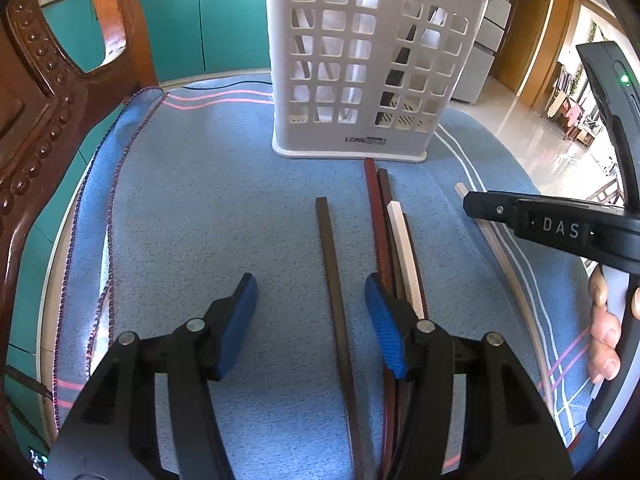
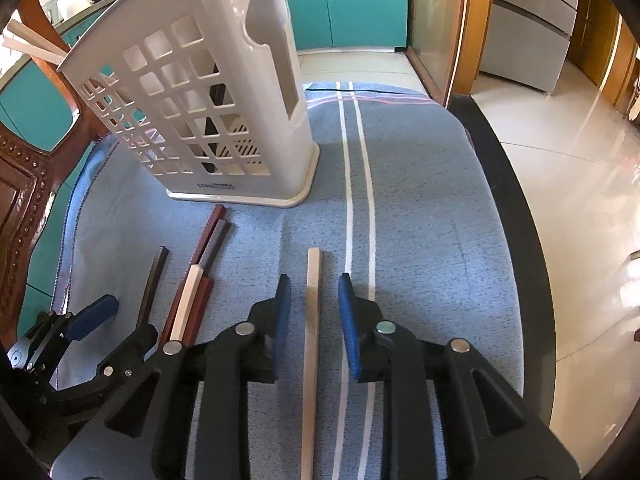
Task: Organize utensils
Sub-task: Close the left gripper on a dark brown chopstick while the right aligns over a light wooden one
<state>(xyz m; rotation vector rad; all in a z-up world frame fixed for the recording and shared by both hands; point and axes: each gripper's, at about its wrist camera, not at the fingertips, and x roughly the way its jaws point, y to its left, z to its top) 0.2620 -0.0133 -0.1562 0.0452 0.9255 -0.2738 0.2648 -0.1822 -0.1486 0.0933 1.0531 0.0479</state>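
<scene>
A white slotted utensil holder (image 1: 360,64) stands upright at the far side of the blue cloth, with some chopsticks inside; it also shows in the right wrist view (image 2: 208,112). My left gripper (image 1: 310,320) is open, its jaws on either side of a dark brown chopstick (image 1: 334,292). A bundle of red, brown and white chopsticks (image 1: 394,240) lies just right of it. My right gripper (image 2: 314,316) is open around a pale wooden chopstick (image 2: 312,320) lying on the cloth. The left gripper (image 2: 92,320) shows at the lower left of the right wrist view.
The blue cloth (image 1: 200,208) covers a round table with a dark rim (image 2: 516,216). A carved wooden chair back (image 1: 36,112) stands at the left. Teal cabinets (image 1: 224,16) and a tiled floor (image 2: 580,184) lie beyond.
</scene>
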